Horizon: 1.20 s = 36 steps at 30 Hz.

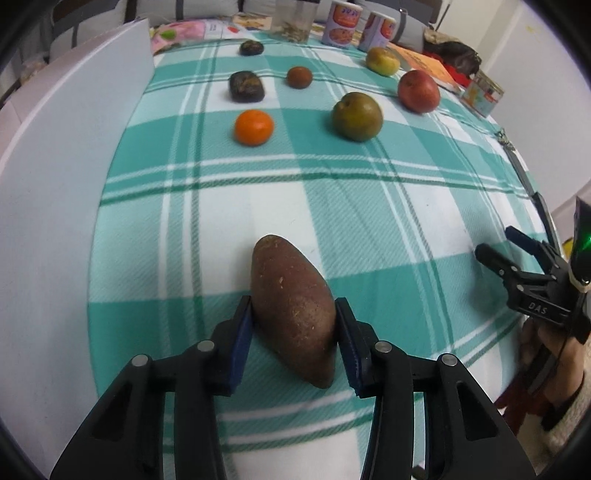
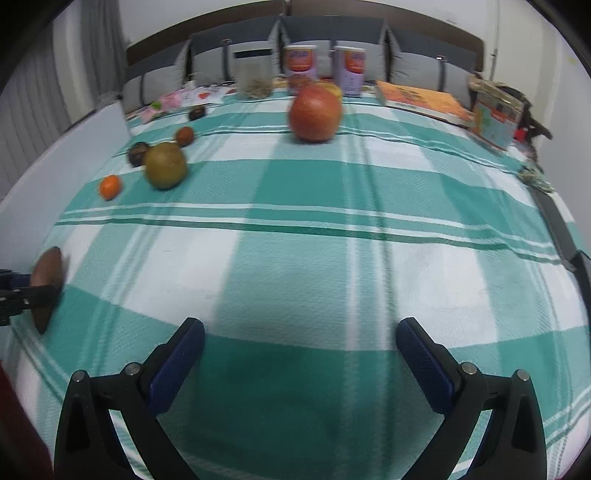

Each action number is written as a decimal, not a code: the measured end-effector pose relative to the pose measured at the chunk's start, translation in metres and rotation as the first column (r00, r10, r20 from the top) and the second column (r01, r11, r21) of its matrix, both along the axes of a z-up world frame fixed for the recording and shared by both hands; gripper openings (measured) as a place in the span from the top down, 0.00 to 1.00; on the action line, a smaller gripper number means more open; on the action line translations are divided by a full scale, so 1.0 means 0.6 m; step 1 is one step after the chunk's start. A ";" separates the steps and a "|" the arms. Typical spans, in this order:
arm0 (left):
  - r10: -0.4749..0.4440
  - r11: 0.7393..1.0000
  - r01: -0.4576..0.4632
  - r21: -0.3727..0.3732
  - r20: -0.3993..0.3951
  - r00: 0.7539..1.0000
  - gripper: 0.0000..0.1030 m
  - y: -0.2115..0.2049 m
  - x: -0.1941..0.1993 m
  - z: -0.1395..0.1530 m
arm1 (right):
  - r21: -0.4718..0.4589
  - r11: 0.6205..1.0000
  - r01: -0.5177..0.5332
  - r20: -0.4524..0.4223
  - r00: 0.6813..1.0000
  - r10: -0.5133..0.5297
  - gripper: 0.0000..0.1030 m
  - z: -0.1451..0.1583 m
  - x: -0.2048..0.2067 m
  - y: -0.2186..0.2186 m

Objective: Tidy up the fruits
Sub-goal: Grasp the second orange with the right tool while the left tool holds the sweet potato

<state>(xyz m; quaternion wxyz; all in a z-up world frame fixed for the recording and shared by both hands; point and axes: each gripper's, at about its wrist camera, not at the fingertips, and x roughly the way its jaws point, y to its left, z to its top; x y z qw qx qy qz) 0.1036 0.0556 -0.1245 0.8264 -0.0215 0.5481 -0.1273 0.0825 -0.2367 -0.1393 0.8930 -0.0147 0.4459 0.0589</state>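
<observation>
One brown oblong fruit (image 1: 293, 314) sits between my left gripper (image 1: 293, 314) pads, pinched across its middle, long axis running away from me and leaning left, low over the checked cloth (image 1: 369, 229). Ahead, left to right: orange (image 1: 253, 127), green fruit (image 1: 357, 116), red apple (image 1: 418, 91). My right gripper (image 2: 301, 334) hangs wide apart, empty.

We see a surface under a green-and-white checked cloth (image 1: 332, 206) bearing an orange (image 1: 253, 127), green fruits (image 1: 357, 116), a red apple (image 1: 418, 91), tins (image 1: 339, 22) and a book (image 2: 424, 99)
</observation>
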 end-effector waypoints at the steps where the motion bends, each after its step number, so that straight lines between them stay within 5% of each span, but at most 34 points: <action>1: 0.010 1.000 -0.010 0.001 0.009 1.000 0.52 0.006 -0.003 0.003 | 0.028 0.999 -0.026 -0.001 1.000 0.026 0.00 0.005 0.001 0.010; 6: 0.035 0.999 -0.035 -0.009 0.027 0.999 0.48 0.016 -0.008 0.006 | 0.178 0.960 -0.217 0.005 0.976 0.219 0.01 0.041 0.022 0.091; 7: 0.039 0.999 -0.038 -0.022 0.032 0.999 0.59 0.018 -0.010 0.007 | 0.186 0.947 -0.263 0.011 0.964 0.265 0.04 0.049 0.030 0.116; 11: 0.067 0.997 -0.066 -0.034 0.053 0.996 0.59 0.025 -0.019 0.006 | 0.213 0.887 -0.411 0.015 0.909 0.417 0.20 0.083 0.099 0.236; 17: 0.088 0.994 -0.085 -0.062 0.053 0.995 0.59 0.037 -0.023 0.005 | 0.138 0.884 -0.447 -0.105 0.881 0.462 0.33 0.048 0.220 0.364; 19: 0.088 0.994 -0.084 -0.066 0.056 0.995 0.59 0.038 -0.022 0.004 | 0.087 0.882 -0.463 -0.154 0.868 0.471 0.48 0.025 0.239 0.390; 21: 0.085 0.995 -0.081 -0.065 0.061 0.994 0.59 0.037 -0.024 0.005 | 0.049 0.884 -0.464 -0.177 0.867 0.465 0.67 0.010 0.241 0.391; 22: 0.083 0.995 -0.079 -0.064 0.067 0.994 0.60 0.036 -0.024 0.005 | 0.038 0.888 -0.459 -0.159 0.874 0.459 0.69 0.011 0.237 0.386; 30: 0.054 0.998 -0.050 -0.047 0.091 0.994 0.60 0.014 -0.036 0.013 | 0.207 0.906 -0.370 -0.118 0.909 0.399 0.69 0.052 0.143 0.253; 36: 0.016 1.000 -0.015 -0.015 0.108 0.994 0.60 -0.016 -0.040 0.017 | 0.187 0.952 -0.240 -0.115 0.958 0.264 0.69 0.057 0.054 0.122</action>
